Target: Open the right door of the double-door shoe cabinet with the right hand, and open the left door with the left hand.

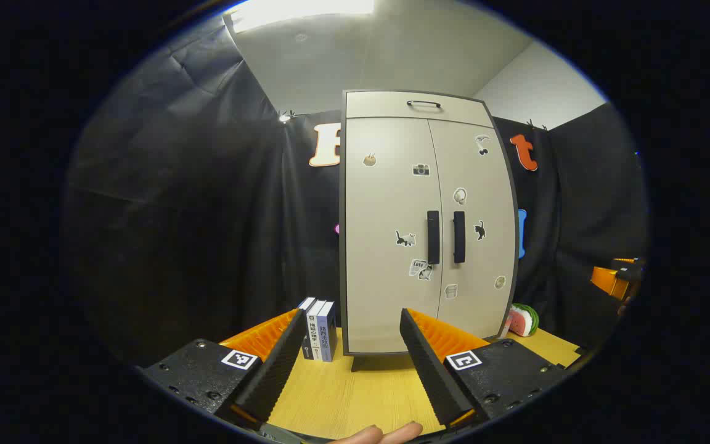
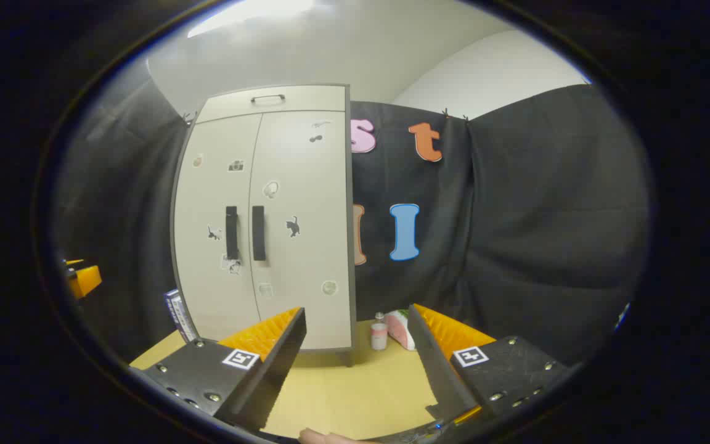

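The shoe cabinet (image 1: 423, 228) stands upright on the tabletop (image 1: 355, 394), both doors closed. My left gripper (image 1: 349, 364) and right gripper (image 2: 358, 364) hang well apart from it, fingers spread wide, holding nothing.

The shoe cabinet (image 1: 423, 228) stands on the table (image 1: 355, 394). Books (image 1: 318, 330) stand left of it, a watermelon slice (image 1: 522, 319) right.

We see the shoe cabinet (image 1: 392, 246) in smooth matt panels, its handles (image 1: 433, 237) matt too; the table (image 1: 355, 394) shows wood grain; the booth wall (image 2: 515, 216) is creased cloth.
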